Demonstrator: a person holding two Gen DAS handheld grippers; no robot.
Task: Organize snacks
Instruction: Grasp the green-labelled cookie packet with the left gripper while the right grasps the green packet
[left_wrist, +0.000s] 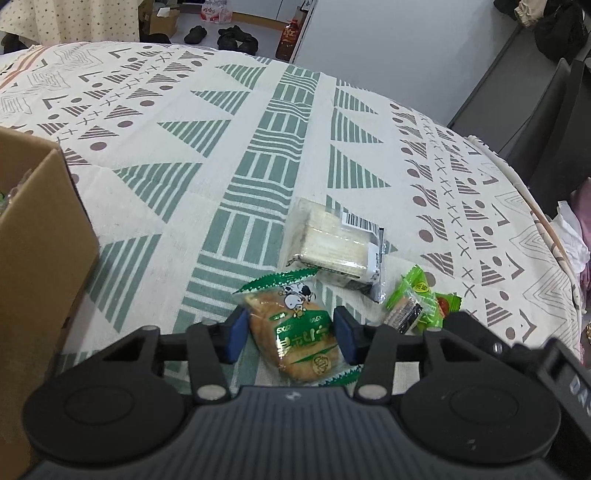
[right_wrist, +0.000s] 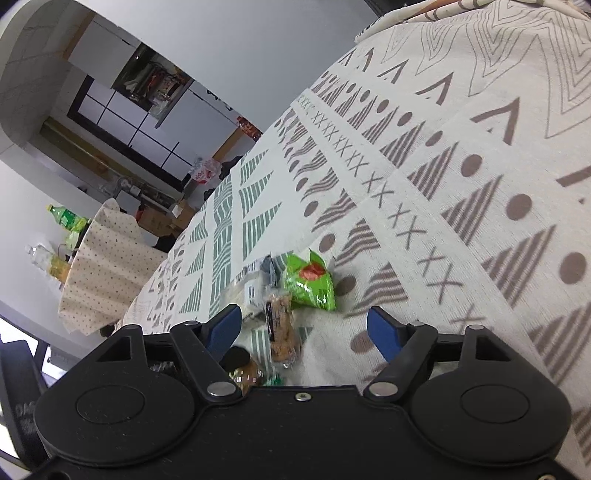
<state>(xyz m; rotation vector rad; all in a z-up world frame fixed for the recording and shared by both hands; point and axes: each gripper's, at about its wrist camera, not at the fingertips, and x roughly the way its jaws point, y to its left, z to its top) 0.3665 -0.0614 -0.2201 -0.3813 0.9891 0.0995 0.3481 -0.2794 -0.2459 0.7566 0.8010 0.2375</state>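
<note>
On the patterned tablecloth (left_wrist: 258, 122), the left hand-held gripper (left_wrist: 291, 334) clamps a bread packet (left_wrist: 295, 332), its lower end hidden; the right hand-held gripper (right_wrist: 304, 328) gapes.

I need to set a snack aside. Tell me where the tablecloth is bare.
Bare cloth stretches from the cardboard box to the far edge, and beyond the wafer pack. It is crowded in front: bread packet, wafers and green packet lie close together.
</note>
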